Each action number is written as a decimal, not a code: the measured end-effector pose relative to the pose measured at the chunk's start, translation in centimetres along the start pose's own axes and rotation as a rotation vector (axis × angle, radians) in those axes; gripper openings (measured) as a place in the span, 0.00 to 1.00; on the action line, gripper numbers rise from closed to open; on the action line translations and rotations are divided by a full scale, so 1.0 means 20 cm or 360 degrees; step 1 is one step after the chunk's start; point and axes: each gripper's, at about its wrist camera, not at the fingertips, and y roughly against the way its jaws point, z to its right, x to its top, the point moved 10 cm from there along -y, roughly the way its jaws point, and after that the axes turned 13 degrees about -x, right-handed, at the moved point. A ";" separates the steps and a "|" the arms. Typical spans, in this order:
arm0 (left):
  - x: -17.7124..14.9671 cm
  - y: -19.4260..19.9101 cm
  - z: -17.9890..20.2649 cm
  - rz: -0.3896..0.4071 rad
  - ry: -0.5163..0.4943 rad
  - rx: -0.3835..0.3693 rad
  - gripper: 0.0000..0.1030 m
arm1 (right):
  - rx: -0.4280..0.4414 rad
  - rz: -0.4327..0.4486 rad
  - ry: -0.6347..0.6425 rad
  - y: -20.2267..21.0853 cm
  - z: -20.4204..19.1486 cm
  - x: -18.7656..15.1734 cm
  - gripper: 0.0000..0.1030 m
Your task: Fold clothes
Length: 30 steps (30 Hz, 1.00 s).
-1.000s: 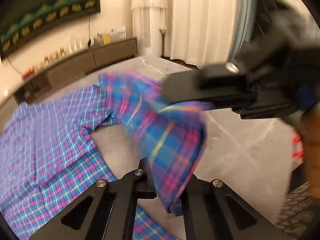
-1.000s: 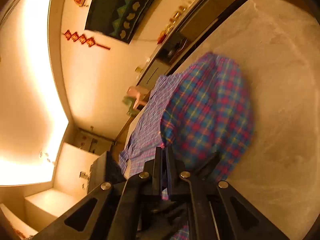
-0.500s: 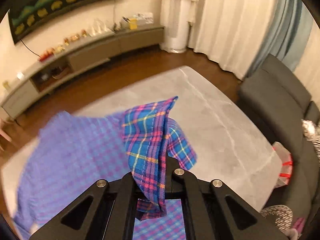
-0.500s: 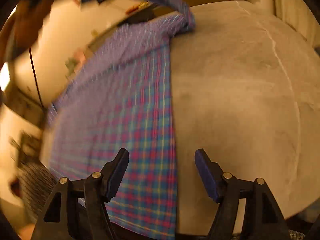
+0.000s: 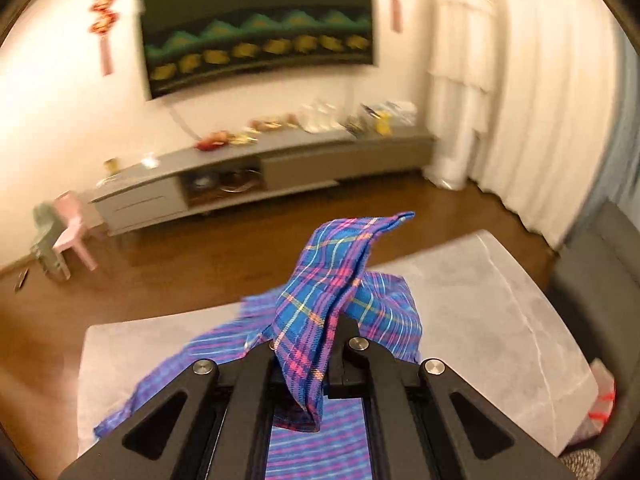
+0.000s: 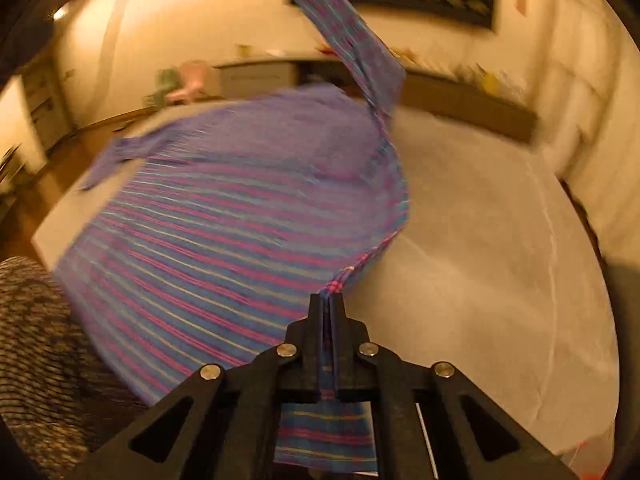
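Pinching the plaid shirt (image 5: 320,312), both grippers (left (image 5: 308,344) raised, right (image 6: 329,304) low) tilt downward.

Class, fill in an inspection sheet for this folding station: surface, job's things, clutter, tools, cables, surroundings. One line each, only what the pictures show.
Surface: grey table, bare on its right part.
Job's things: plaid shirt, partly lifted off the table, strung between both tools.
Clutter: nothing seen on the table; a bag with red trim beside its edge.
Tools: left tool shut on a bunched fold of the shirt; right tool shut on the shirt's edge.
Cables: one wire hanging below the wall screen.
Surroundings: low cabinet with small items on top, pink chair, curtains, grey sofa, wood floor.
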 end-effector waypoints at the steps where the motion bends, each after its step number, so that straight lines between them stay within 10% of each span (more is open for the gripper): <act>1: -0.01 0.04 -0.09 0.0021 0.0034 0.0021 0.00 | 0.0044 0.0032 0.0061 0.04 -0.09 0.05 0.04; 12: -0.48 0.05 -0.69 0.0059 0.0196 0.0096 0.00 | 0.0265 -0.0205 0.0506 -0.25 -0.80 -0.05 0.09; 15: -0.61 0.01 -0.58 0.0095 0.0082 0.0051 0.01 | 0.0355 -0.0247 0.0491 -0.26 -0.78 -0.06 0.38; 20: -0.89 0.13 -0.02 0.0208 -0.0372 -0.0313 0.06 | 0.0564 -0.0260 0.0194 -0.17 -0.51 0.09 0.44; 23: -1.34 0.05 0.29 -0.0009 -0.0732 -0.0453 0.56 | 0.0559 -0.0312 -0.0046 -0.21 -0.27 0.13 0.44; 27: -1.90 -0.27 0.26 -0.0574 -0.0684 -0.0361 0.56 | 0.0531 -0.0407 -0.0363 -0.31 0.02 0.15 0.44; 30: -2.04 -0.30 0.25 -0.0691 -0.0601 -0.0450 0.57 | 0.0495 -0.0418 -0.0507 -0.35 0.15 0.22 0.44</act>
